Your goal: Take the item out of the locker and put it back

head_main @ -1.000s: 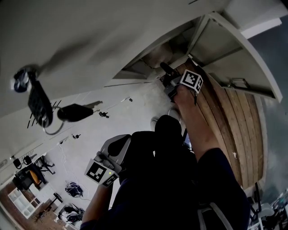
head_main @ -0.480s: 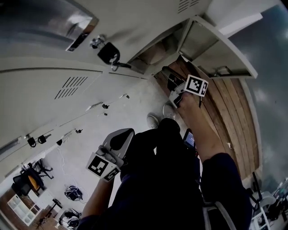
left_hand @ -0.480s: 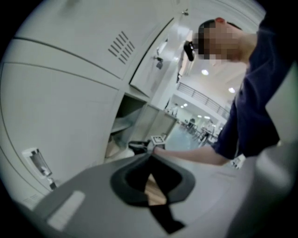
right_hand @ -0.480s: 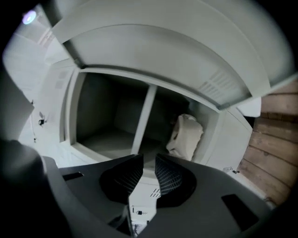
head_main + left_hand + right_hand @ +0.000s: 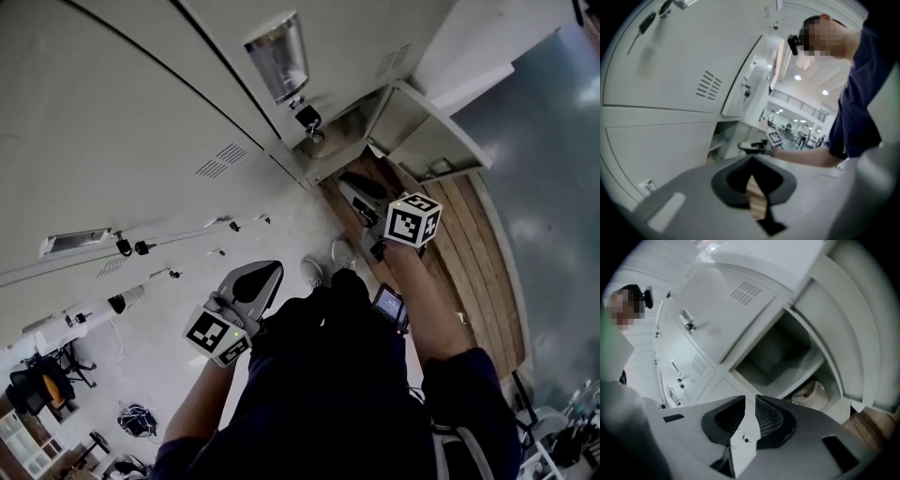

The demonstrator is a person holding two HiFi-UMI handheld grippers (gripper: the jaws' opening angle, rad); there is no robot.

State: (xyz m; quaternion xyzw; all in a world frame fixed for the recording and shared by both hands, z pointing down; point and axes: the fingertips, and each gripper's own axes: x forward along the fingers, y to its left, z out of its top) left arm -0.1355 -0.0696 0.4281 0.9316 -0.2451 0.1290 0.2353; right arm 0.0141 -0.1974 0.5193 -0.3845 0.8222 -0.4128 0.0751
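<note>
The locker (image 5: 342,131) stands open, its door (image 5: 427,141) swung out to the right. In the right gripper view a cream, soft-looking item (image 5: 811,393) lies in the lower compartment; the compartment above it (image 5: 776,355) looks empty. My right gripper (image 5: 750,401) hangs in front of the opening, short of the item. Its jaws are closing to a narrow gap with nothing between them. The head view shows it by its marker cube (image 5: 412,220). My left gripper (image 5: 258,278) is held low by the person's knee, away from the locker, jaws together and empty.
Rows of closed grey locker doors (image 5: 141,141) fill the left. A key and lock (image 5: 307,117) hang under a metal plate (image 5: 278,56) beside the open locker. Wooden floor (image 5: 478,272) runs on the right. The person's shoes (image 5: 314,272) stand near the locker base.
The head view has swung, so more closed locker fronts show. My right gripper has drawn back a little from the locker opening, empty. The left gripper has stayed low.
</note>
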